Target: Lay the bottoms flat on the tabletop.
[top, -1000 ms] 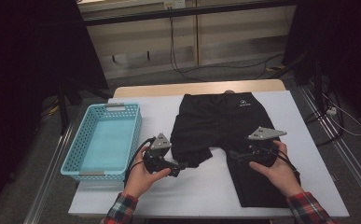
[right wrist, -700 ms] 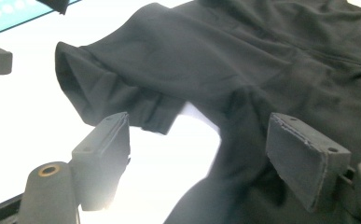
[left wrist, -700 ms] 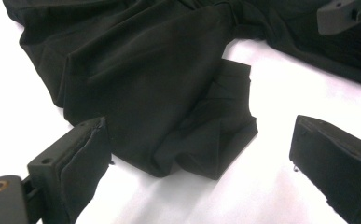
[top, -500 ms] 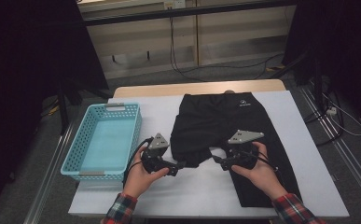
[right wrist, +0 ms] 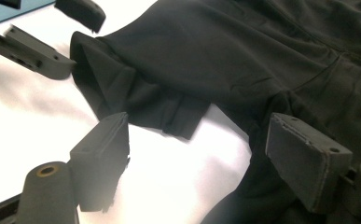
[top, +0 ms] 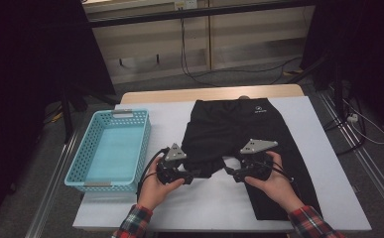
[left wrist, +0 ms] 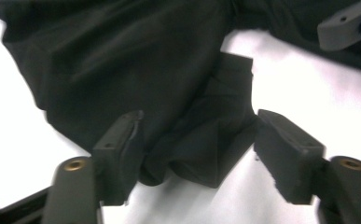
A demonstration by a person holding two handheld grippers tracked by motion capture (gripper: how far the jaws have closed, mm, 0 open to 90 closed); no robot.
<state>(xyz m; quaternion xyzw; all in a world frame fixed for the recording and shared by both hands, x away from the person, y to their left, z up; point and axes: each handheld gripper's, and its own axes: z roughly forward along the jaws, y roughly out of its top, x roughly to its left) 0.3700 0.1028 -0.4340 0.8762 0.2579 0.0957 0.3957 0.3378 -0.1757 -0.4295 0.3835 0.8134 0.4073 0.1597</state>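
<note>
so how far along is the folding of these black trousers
Early. One leg of the black trousers is already doubled up into a bunch. The left gripper has just been closing around that bunched hem, not yet pinching it; the right gripper stands open beside it. The other leg still lies long, and the blue basket is empty.

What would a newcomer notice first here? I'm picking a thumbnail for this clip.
The black shorts spread across the middle of the white table, one leg bunched and folded up. A hand at each side aims a claw at that fold: the left claw has just been closing around its edge, pads not yet pressing, and the right claw stands open. The turquoise basket sits at the left.
</note>
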